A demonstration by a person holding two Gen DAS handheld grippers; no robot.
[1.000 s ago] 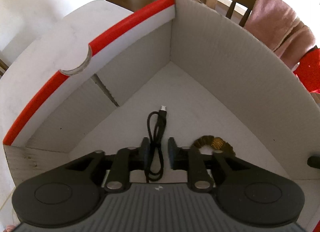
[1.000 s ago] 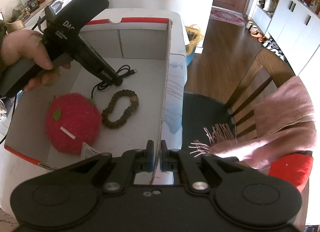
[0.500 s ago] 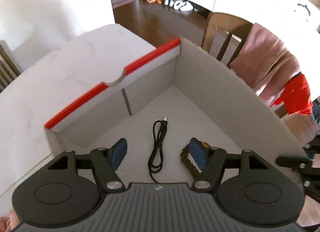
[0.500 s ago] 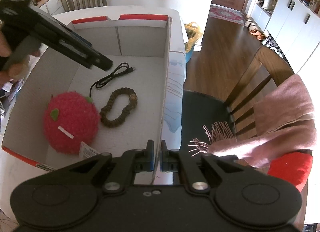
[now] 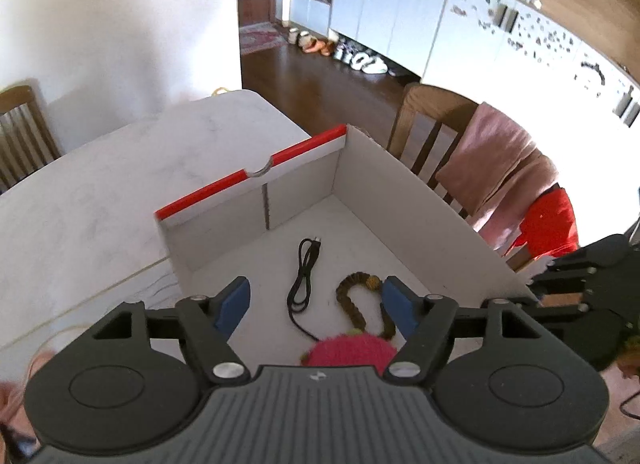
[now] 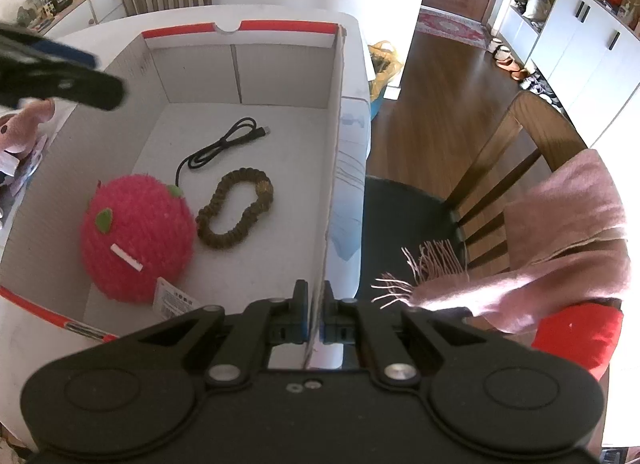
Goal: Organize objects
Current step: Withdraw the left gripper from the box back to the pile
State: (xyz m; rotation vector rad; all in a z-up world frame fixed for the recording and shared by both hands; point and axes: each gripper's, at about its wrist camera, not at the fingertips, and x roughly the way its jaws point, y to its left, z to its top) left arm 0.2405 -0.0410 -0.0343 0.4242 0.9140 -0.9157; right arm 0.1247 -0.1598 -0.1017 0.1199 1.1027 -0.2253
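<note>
While the right gripper (image 6: 315,314) clamps the cardboard box's wall (image 6: 334,168), the left gripper (image 5: 316,308), jaws just opened and empty, hangs above cable (image 6: 224,142), beaded bracelet (image 6: 236,214) and red plush (image 6: 136,232) inside.

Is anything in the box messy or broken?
Nothing looks broken. The black cable, the brown bracelet and the fuzzy red ball lie loose in the box, apart from a paper tag sticking out under the ball.
</note>
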